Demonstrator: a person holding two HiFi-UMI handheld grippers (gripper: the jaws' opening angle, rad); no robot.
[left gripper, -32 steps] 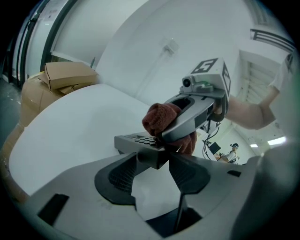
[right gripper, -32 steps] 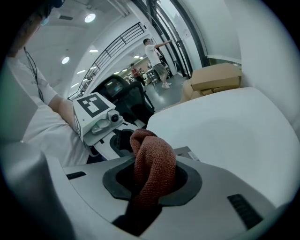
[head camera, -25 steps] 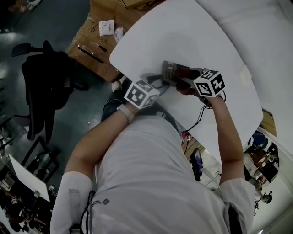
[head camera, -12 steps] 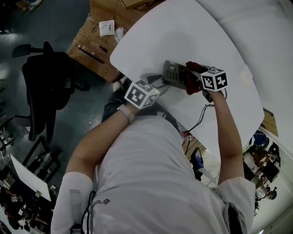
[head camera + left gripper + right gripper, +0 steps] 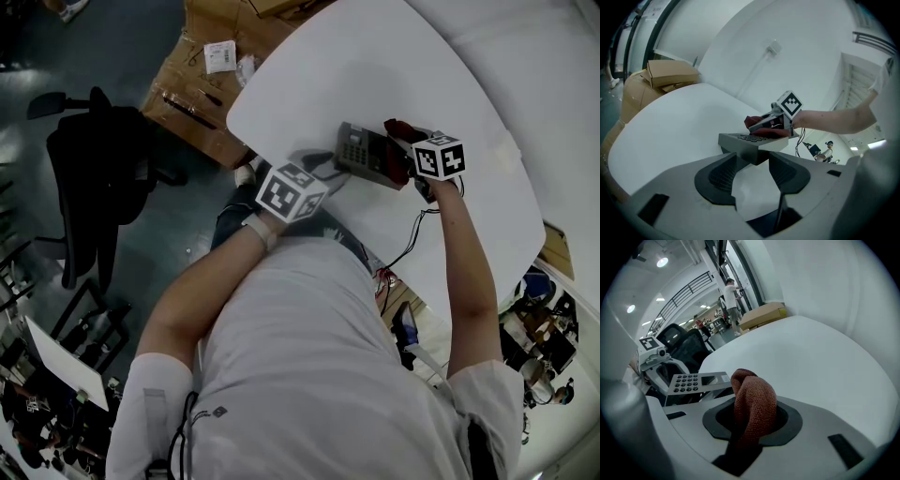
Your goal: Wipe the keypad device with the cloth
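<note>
On the white bench, left gripper jaws stand wide, clamping the near end of the grey slanted keypad device. Right gripper jaws clenched on rust-red woven cloth, touching device's far end.

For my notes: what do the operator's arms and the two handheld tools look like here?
The left tongs and right tongs are grey plastic with broad rounded tips and black pads. Each carries a white cube printed with black square markers: left cube, right cube. A thin black cable trails from the right one. The person wears a light grey short-sleeved T-shirt.
</note>
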